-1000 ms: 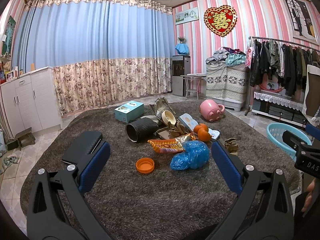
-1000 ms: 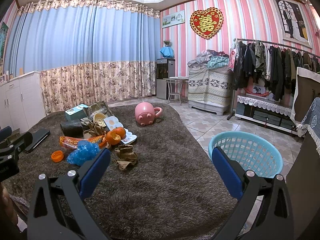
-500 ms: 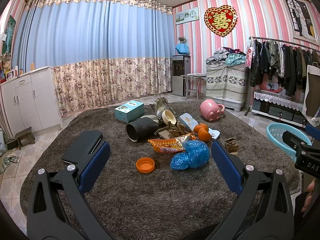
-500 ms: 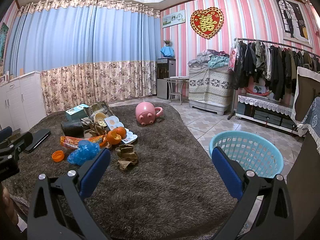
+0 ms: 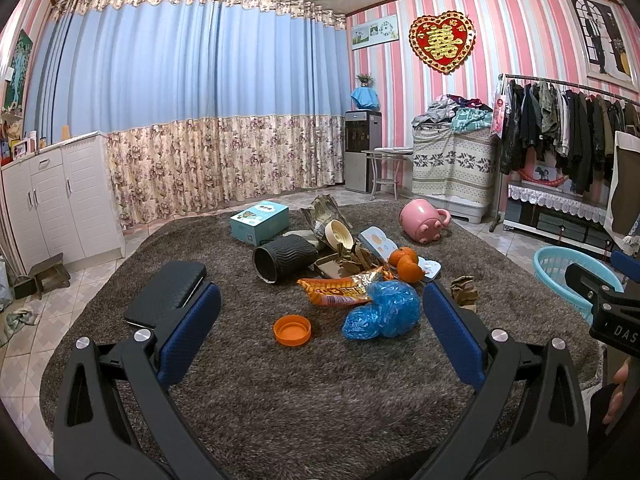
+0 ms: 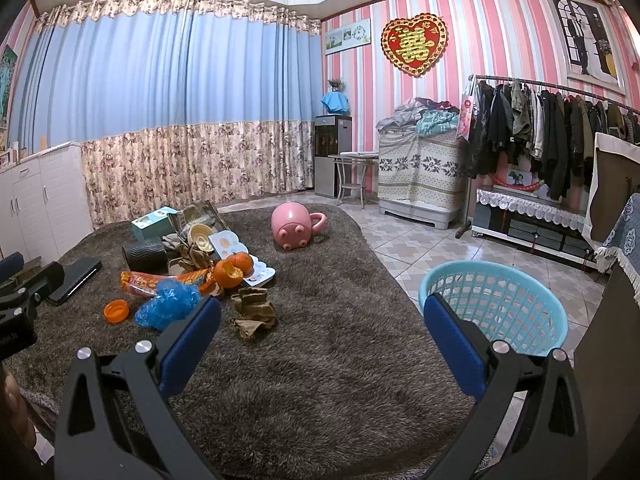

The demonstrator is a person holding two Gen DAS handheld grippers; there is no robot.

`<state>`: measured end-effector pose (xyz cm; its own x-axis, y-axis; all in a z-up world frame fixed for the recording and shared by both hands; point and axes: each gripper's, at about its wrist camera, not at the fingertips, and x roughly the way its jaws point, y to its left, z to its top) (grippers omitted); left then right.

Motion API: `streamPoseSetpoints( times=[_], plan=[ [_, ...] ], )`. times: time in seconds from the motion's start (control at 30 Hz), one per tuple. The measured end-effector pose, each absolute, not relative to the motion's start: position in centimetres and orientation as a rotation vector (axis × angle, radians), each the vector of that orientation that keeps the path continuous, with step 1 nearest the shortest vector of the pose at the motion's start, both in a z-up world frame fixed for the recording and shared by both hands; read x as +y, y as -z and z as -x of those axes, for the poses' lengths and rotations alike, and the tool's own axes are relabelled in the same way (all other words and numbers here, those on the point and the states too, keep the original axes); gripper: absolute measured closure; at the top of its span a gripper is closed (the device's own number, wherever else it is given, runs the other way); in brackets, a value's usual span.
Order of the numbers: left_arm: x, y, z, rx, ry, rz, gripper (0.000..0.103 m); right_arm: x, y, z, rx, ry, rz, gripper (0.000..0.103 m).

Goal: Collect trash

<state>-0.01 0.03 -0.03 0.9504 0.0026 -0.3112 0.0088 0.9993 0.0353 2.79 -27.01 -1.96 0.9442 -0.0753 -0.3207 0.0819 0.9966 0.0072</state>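
Lying beyond left tool (image 5: 320, 320): trash (image 5: 380, 310)

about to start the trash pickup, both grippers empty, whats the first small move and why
Probably ease the left gripper forward and down onto the blue crumpled bag. Both grippers are open and empty, the bag is the nearest soft trash between the left fingers' line of sight, and the blue basket sits just off the rug by the right gripper.

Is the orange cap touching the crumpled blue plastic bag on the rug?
Apart. In the left wrist view, a strip of bare rug shows between the orange cap and the blue bag.
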Motion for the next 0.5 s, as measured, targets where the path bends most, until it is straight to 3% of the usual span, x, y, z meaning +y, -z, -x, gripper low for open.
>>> streamPoseSetpoints(
  times=[0.5],
  plan=[
    [1.2, -0.5, -0.1, 0.317, 0.000, -0.033, 0.005, -26.8, 2.4, -2.7, 0.329, 0.080, -0.019, 0.004]
  ],
)
